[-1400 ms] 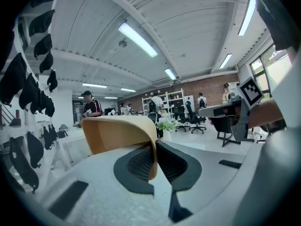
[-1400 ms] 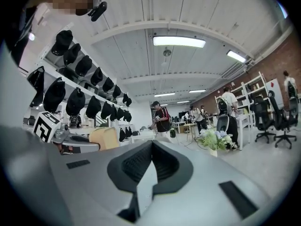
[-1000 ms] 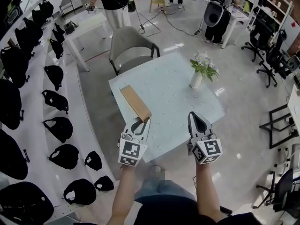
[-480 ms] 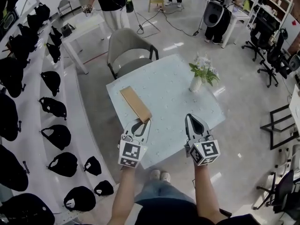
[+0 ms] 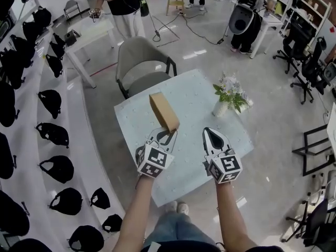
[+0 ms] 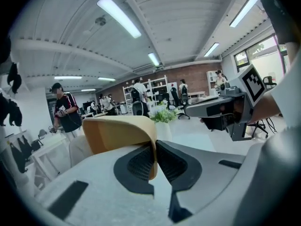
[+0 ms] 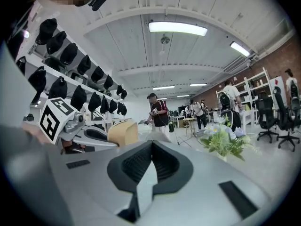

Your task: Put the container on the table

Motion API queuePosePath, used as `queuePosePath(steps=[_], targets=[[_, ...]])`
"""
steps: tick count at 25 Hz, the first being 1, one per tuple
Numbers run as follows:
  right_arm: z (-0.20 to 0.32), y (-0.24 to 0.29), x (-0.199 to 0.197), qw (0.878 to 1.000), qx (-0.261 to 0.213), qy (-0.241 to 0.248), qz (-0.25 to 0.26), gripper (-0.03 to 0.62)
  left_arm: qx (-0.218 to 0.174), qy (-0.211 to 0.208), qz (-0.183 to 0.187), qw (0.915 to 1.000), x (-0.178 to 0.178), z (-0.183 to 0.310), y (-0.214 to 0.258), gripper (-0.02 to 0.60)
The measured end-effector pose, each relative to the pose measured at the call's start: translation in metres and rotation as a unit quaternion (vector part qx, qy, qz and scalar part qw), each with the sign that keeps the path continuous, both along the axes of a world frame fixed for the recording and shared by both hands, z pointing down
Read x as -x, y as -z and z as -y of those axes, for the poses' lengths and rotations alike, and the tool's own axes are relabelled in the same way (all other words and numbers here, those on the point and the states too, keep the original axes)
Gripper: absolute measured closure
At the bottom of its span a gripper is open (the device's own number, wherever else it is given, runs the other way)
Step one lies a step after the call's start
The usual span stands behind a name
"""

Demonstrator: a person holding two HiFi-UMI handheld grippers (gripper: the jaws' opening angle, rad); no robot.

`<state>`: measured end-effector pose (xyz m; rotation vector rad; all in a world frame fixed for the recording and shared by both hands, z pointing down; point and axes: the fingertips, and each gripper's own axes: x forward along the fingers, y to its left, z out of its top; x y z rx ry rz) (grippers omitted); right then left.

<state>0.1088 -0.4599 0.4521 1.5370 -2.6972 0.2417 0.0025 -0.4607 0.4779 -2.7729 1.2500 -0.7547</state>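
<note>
A tan flat container [image 5: 164, 111] hangs tilted above the pale table [image 5: 194, 156], raised off its surface. My left gripper [image 5: 167, 135] is shut on the container's near edge; in the left gripper view the tan wall [image 6: 121, 133] is pinched between the dark pads [image 6: 141, 163]. My right gripper [image 5: 211, 137] hovers over the table to the right, its jaws shut with nothing between them [image 7: 150, 155]. The right gripper view shows the container [image 7: 123, 133] held by the left gripper off to the left.
A white vase of flowers [image 5: 229, 94] stands on the table's right side. A grey chair [image 5: 140, 65] sits at the far edge. Shelves of black caps [image 5: 47, 130] run along the left. People and office chairs [image 5: 302, 56] stand further back.
The container lay flat on the table before; now the left gripper has lifted its near end, so it stands tilted up. Both grippers have shifted slightly forward.
</note>
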Motion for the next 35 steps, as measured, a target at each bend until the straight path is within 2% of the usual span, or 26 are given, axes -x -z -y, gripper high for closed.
queuePosePath(steps=[5, 11, 15, 18, 21, 25, 27, 32, 35], targets=[[0.055, -0.034, -0.004, 1.000, 0.013, 0.000, -0.017, 0.595, 0.053, -0.034, 0.038, 0.9973, -0.024, 0.056, -0.055, 0.563], [0.113, -0.088, -0.017, 0.999, 0.031, -0.010, -0.040, 0.595, 0.090, -0.077, 0.078, 0.9899, -0.055, 0.113, -0.122, 0.563], [0.139, -0.120, -0.023, 0.998, 0.044, -0.015, -0.053, 0.595, 0.107, -0.109, 0.120, 0.9810, -0.071, 0.140, -0.159, 0.563], [0.148, -0.141, -0.026, 0.996, 0.055, -0.017, -0.063, 0.595, 0.125, -0.135, 0.160, 0.9699, -0.079, 0.150, -0.187, 0.563], [0.152, -0.159, -0.031, 0.995, 0.072, -0.023, -0.066, 0.595, 0.144, -0.164, 0.215, 0.9518, -0.082, 0.153, -0.216, 0.563], [0.152, -0.177, -0.035, 0.993, 0.086, -0.023, -0.072, 0.595, 0.147, -0.212, 0.319, 0.9120, -0.080, 0.150, -0.248, 0.563], [0.151, -0.183, -0.036, 0.993, 0.091, -0.022, -0.073, 0.595, 0.147, -0.231, 0.358, 0.8928, -0.079, 0.148, -0.259, 0.561], [0.150, -0.199, -0.038, 0.990, 0.113, -0.020, -0.076, 0.595, 0.143, -0.270, 0.420, 0.8547, -0.077, 0.137, -0.279, 0.563], [0.149, -0.204, -0.039, 0.990, 0.122, -0.021, -0.072, 0.595, 0.141, -0.288, 0.442, 0.8374, -0.077, 0.130, -0.287, 0.561]])
